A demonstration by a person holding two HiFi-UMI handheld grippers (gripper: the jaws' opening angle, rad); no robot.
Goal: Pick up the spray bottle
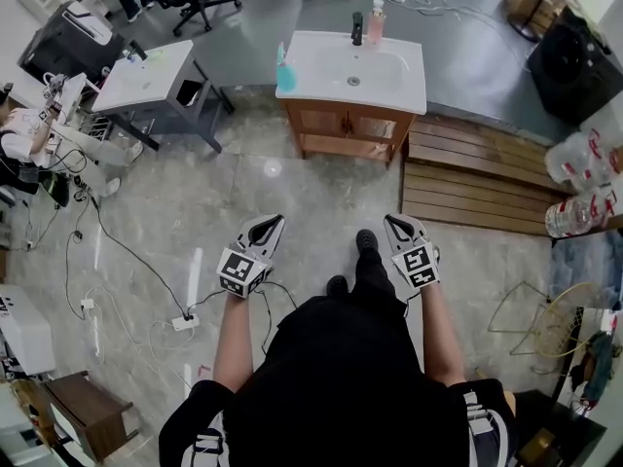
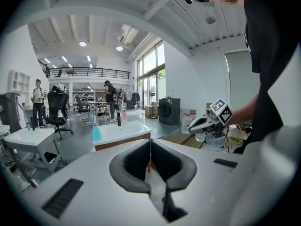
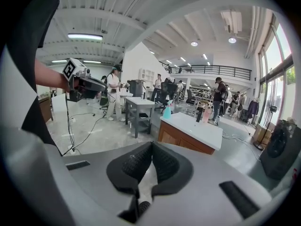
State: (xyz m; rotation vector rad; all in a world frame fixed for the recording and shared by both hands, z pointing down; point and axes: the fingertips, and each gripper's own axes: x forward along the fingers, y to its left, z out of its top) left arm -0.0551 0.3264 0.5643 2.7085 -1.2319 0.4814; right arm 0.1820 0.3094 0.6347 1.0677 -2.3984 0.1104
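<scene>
Both tools are carried low ahead of the body, because nothing is yet within reach: the left gripper [image 1: 267, 225] is seen with jaws pressed together on nothing, and the right gripper [image 1: 395, 224] is likewise clamped and empty. The bottle [image 1: 285, 71] is stood at the left corner of the sink [image 1: 326, 93], at twelve o'clock from the left gripper and eleven from the right, well apart across the floor. A walk-up is judged necessary, with jaws to be parted before any grasp.
</scene>
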